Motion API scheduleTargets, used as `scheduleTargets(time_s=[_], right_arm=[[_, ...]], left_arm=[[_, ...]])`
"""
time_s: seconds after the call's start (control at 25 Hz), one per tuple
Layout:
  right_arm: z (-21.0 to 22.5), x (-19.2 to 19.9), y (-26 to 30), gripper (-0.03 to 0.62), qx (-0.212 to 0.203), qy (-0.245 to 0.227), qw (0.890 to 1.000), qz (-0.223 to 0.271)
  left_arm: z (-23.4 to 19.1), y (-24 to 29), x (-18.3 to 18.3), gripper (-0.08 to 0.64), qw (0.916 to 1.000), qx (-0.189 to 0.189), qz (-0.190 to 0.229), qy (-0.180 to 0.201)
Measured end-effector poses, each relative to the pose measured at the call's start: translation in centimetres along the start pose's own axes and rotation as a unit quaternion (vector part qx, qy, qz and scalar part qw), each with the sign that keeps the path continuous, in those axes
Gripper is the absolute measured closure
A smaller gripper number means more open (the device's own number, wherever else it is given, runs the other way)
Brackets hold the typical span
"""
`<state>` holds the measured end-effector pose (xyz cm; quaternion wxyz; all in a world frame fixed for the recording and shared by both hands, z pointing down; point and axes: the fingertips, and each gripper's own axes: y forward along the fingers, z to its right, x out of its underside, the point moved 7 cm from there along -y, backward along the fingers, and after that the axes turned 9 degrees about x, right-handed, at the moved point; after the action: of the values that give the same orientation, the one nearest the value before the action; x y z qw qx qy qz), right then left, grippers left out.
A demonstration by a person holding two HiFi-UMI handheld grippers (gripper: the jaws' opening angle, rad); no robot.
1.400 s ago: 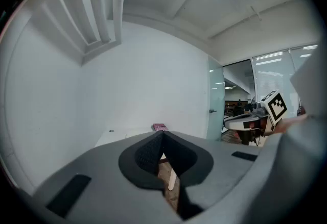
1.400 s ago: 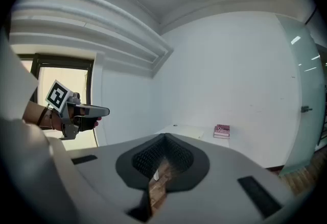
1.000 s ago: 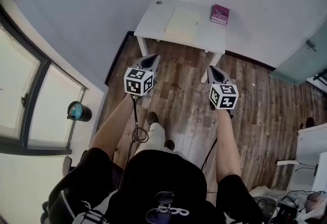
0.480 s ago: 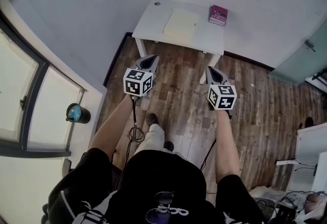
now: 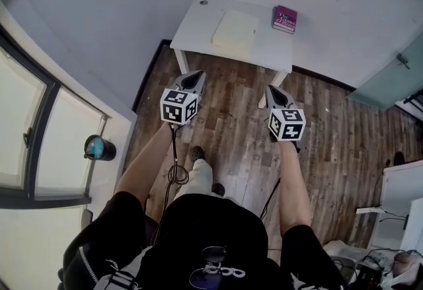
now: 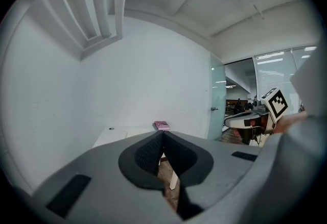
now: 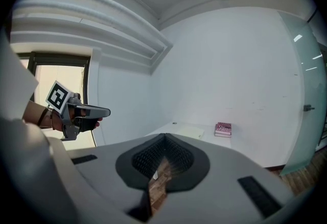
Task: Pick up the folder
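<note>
— What has changed from a second back?

— Little. The table [image 5: 192, 34] has come slightly nearer in the head view, and its near edge sits a touch lower and wider. Both claws keep their spots in the frame.

— Lay the room out, biggest first.

— A wooden plank floor [image 5: 330, 130] runs under everything. There is a tall window [image 5: 26, 137] at nine o'clock of the person [image 5: 198, 229] and a glass door [image 5: 396, 77] at two o'clock. The white table stands at twelve o'clock against the white wall, well apart from the claws.

— And the claws?

— They are held out over the floor side by side, both aimed at twelve. The left claw [image 5: 197, 74] is clenched, its pads meeting at the tip with nothing between them. The right claw [image 5: 271, 88] is clenched likewise and empty; only floor shows through the slit behind its pads.

— Where is the folder?

— The folder [image 5: 235, 28], pale yellow, lies flat near the middle of the tabletop, untouched. At its two o'clock, by the far right corner, lies a maroon book [image 5: 285, 18], apart from it. At its ten o'clock, by the far left corner, there is a small dark round spot [image 5: 203, 2] in the top.
</note>
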<state>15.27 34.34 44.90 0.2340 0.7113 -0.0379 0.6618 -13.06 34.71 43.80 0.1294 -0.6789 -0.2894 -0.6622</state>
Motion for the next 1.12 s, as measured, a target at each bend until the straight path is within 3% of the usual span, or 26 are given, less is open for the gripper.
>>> scheduleTargets(time_s=[1.12], right_arm=[[0.0, -4.5, 23.3, 0.569, 0.043, 0.0, 0.999, -0.031]], left_arm=[[-22.3, 14.4, -2.0, 0.538, 0.9996, 0.021, -0.01, -0.017]])
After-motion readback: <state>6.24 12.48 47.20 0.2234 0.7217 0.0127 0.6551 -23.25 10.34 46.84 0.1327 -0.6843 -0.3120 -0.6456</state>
